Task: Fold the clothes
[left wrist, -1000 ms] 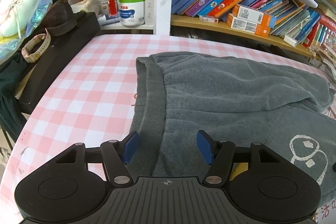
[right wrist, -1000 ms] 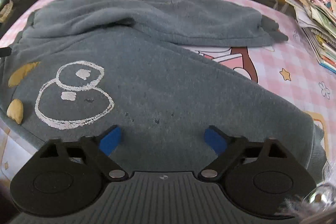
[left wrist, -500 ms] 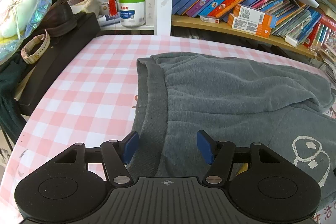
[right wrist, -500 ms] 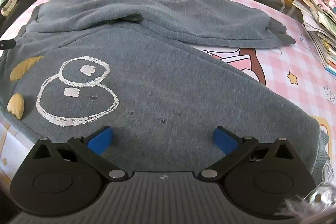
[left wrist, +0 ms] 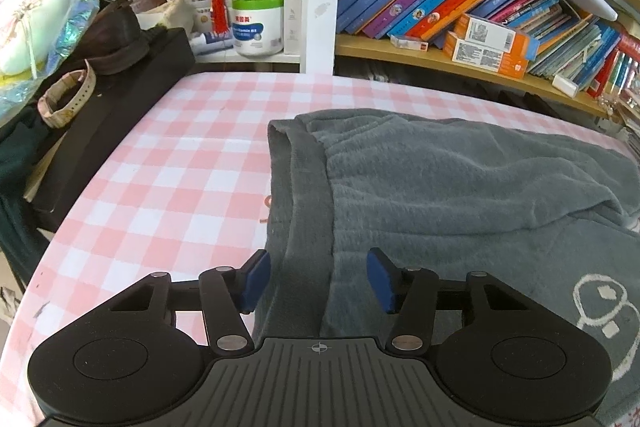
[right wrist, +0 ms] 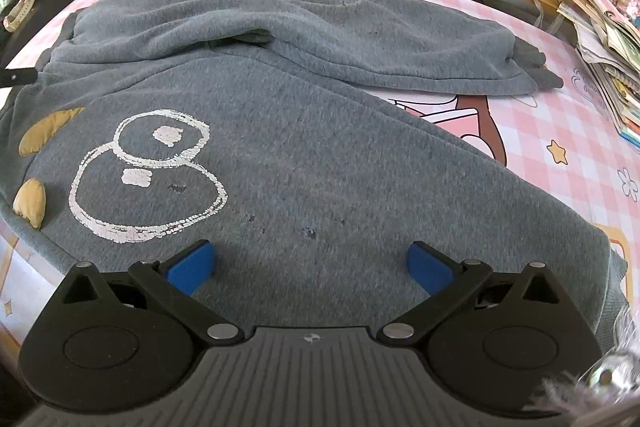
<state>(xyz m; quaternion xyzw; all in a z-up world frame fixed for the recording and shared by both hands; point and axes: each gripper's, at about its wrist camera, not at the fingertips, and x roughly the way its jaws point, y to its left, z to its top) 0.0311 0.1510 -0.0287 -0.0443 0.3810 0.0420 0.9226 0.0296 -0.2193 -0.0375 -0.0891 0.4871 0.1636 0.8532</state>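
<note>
A grey fleece garment [left wrist: 440, 195] with a white drawn figure [right wrist: 148, 179] lies spread on the pink checked table [left wrist: 168, 179]. It also fills the right wrist view [right wrist: 320, 155], with its far part folded over. My left gripper [left wrist: 318, 277] is open, its blue pads either side of the ribbed hem band [left wrist: 304, 195] at the garment's left edge. My right gripper [right wrist: 312, 263] is open wide over the near part of the garment, holding nothing.
Shelves of books [left wrist: 460, 3] and a pen pot [left wrist: 256, 23] stand behind the table. A black box [left wrist: 120, 107] with a wristband and bags sits at the left edge. Stacked magazines [right wrist: 608, 39] lie at the right edge.
Both grippers have shifted slightly over the garment. The right gripper's jaws have spread wider. The garment has not moved.
</note>
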